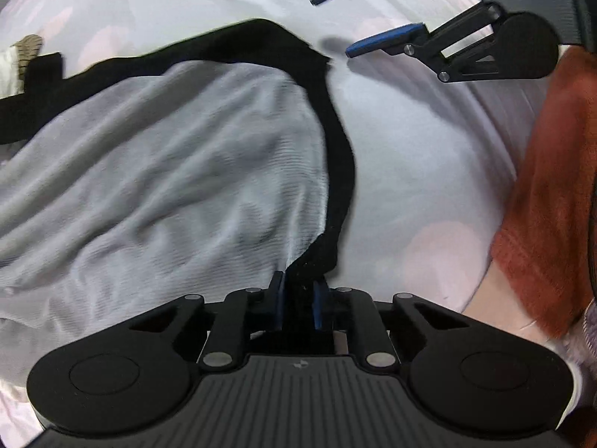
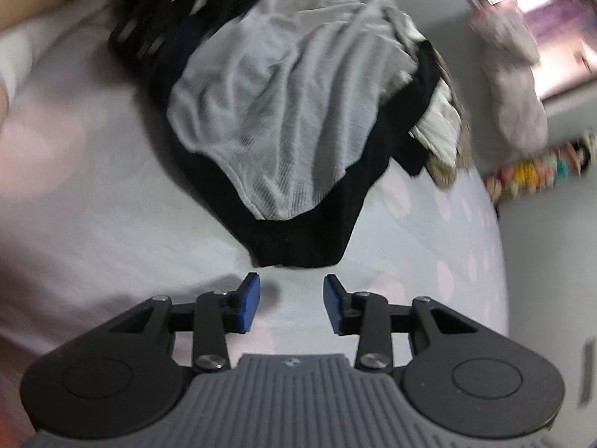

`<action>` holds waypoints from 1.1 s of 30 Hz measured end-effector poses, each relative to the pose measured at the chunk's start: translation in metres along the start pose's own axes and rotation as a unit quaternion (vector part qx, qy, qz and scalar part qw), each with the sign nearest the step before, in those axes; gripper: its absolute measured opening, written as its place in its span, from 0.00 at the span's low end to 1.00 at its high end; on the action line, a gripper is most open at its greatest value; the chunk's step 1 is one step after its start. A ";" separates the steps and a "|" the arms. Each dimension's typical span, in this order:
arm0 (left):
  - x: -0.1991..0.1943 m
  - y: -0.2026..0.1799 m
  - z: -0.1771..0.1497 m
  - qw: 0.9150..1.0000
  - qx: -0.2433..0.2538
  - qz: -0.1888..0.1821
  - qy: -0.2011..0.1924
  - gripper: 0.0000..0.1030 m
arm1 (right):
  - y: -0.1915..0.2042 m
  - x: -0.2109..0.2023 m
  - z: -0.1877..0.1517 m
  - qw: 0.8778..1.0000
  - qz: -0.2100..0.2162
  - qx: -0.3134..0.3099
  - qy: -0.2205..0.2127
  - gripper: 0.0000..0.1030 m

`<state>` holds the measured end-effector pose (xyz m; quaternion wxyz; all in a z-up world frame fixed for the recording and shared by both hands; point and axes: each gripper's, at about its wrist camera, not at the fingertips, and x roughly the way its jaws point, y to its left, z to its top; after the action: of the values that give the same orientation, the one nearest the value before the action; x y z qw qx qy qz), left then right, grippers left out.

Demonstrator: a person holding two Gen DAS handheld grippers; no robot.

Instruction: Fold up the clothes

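Observation:
A grey ribbed garment with a black hem point(image 1: 168, 171) lies spread on a pale bedsheet point(image 1: 410, 156). In the left wrist view my left gripper point(image 1: 298, 293) is shut on the black hem point(image 1: 337, 171), the dark cloth pinched between its blue pads. My right gripper point(image 1: 335, 20) shows at the top right of that view, jaws apart above the sheet. In the right wrist view the same garment point(image 2: 287, 123) lies ahead with its black hem point(image 2: 298, 246) just beyond my right gripper point(image 2: 292, 304). The right gripper stands open with only sheet between its fingers.
A heap of other clothes point(image 2: 436, 123) lies behind the garment, dark pieces point(image 2: 149, 30) to its left. A rust-coloured sleeve point(image 1: 552, 194) is at the right edge of the left wrist view. The bed's far edge and coloured items point(image 2: 533, 175) show at right.

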<state>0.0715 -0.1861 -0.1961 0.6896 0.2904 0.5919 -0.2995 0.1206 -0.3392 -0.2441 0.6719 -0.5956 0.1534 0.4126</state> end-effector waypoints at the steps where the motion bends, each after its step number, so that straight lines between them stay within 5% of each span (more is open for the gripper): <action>1: -0.003 0.007 -0.003 1.000 -0.010 -0.002 -0.004 0.12 | 0.002 0.005 0.000 1.000 -0.003 -0.023 0.000 0.39; 9: -0.016 0.037 -0.022 0.995 -0.091 -0.022 -0.040 0.12 | 0.008 0.035 0.001 0.989 -0.036 -0.131 -0.061 0.52; 11: -0.016 0.040 -0.024 0.993 -0.108 -0.026 -0.050 0.12 | 0.001 0.039 0.006 0.992 -0.021 -0.103 -0.064 0.42; 14: -0.023 0.038 -0.028 0.988 -0.139 -0.024 -0.069 0.12 | -0.005 0.037 0.011 0.996 -0.001 -0.066 -0.053 0.12; 19: -0.051 0.050 -0.025 0.979 -0.171 0.006 -0.107 0.11 | -0.027 0.017 0.028 0.995 -0.015 0.085 -0.058 0.09; 28: -0.123 0.053 -0.051 0.951 -0.210 0.057 -0.220 0.10 | -0.073 -0.061 0.055 0.934 -0.102 0.324 -0.108 0.06; 33: -0.183 0.045 -0.059 0.921 -0.220 0.087 -0.310 0.09 | -0.103 -0.115 0.066 0.886 -0.163 0.405 -0.154 0.05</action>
<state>0.0456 -0.0993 -0.0203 0.9084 0.0744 0.3722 -0.1756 0.1075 -0.3156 -0.0783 0.9276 -0.2173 0.1026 0.2859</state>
